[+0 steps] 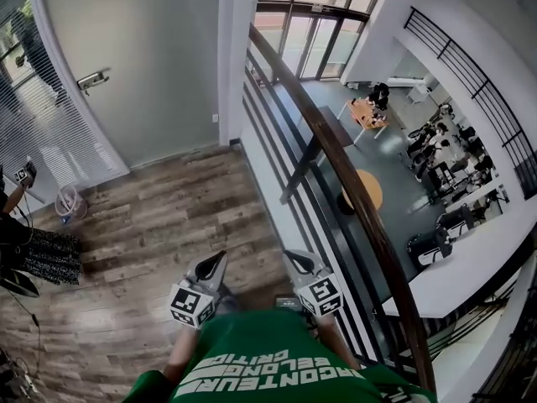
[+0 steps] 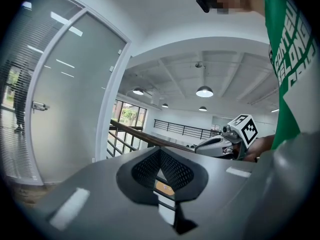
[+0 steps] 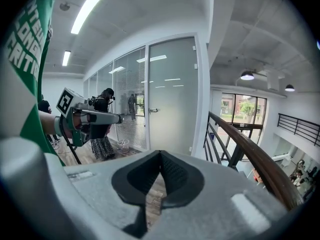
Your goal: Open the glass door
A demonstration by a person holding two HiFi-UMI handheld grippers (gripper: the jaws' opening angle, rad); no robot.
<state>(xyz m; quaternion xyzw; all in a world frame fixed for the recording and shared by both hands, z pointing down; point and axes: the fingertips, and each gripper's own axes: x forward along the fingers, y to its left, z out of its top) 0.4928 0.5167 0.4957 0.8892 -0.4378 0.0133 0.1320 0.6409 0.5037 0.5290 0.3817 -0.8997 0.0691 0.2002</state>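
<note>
Glass door (image 1: 134, 57): frosted and closed, at the far edge of the wooden floor (image 1: 168, 225); its handle (image 1: 92, 80) is on the left side.
Left gripper (image 1: 214, 263): fingers pressed together, holding nothing, well apart from the door.
Right gripper (image 1: 295, 260): fingers also together, empty, near the railing (image 1: 352, 183) at the floor's right edge.

I see a bright place. Daylight pours in through the big windows (image 1: 315, 23), and round ceiling lamps (image 2: 203, 91) glow. Light strips (image 3: 158, 58) shine back off the glass door (image 3: 172, 99). Both gripper views bend and go black at the corners.
</note>
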